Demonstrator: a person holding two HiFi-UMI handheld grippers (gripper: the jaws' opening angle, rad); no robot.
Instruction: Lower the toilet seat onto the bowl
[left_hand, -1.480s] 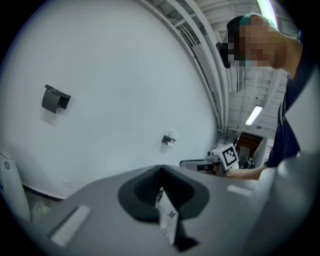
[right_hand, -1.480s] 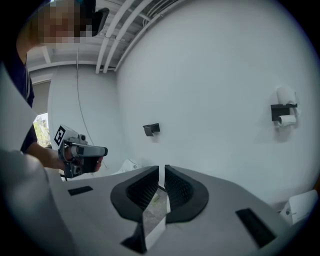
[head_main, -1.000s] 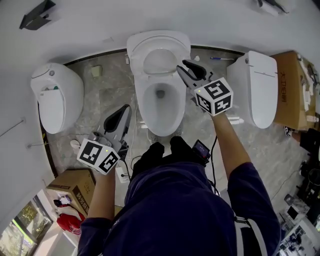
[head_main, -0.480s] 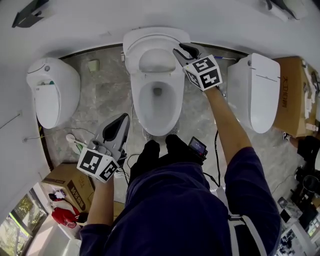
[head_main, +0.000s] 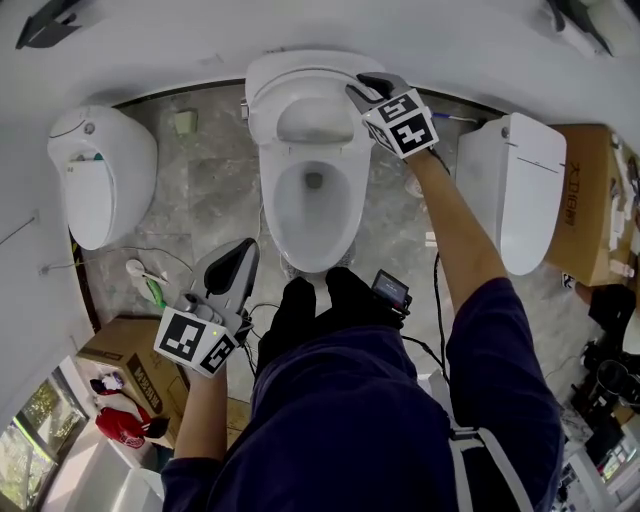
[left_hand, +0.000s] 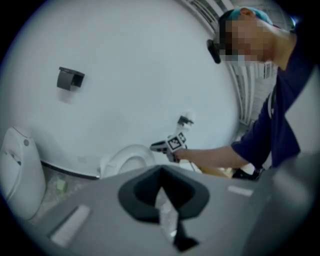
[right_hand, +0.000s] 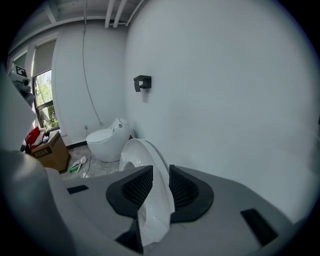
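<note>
**Toilet seat (right_hand: 150, 160): upright, rim in the right jaws**

Right gripper (head_main: 357, 92): jaws about half apart, having just opened a little, with the pads against both faces of the seat's side rim. The grip sits high on the edge, presumably for leverage when swinging it forward. The seat stands upright at the back of the bowl (head_main: 276, 215), not yet lowered. Left gripper (head_main: 246, 250): jaws together and empty, held low beside the bowl, likely to stay clear of the seat's path.

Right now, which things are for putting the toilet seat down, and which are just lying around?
For the job: toilet seat, bowl, right gripper at the seat's edge.
Just there: left gripper, left-hand toilet, right-hand toilet, cardboard box, black wall holder.
</note>
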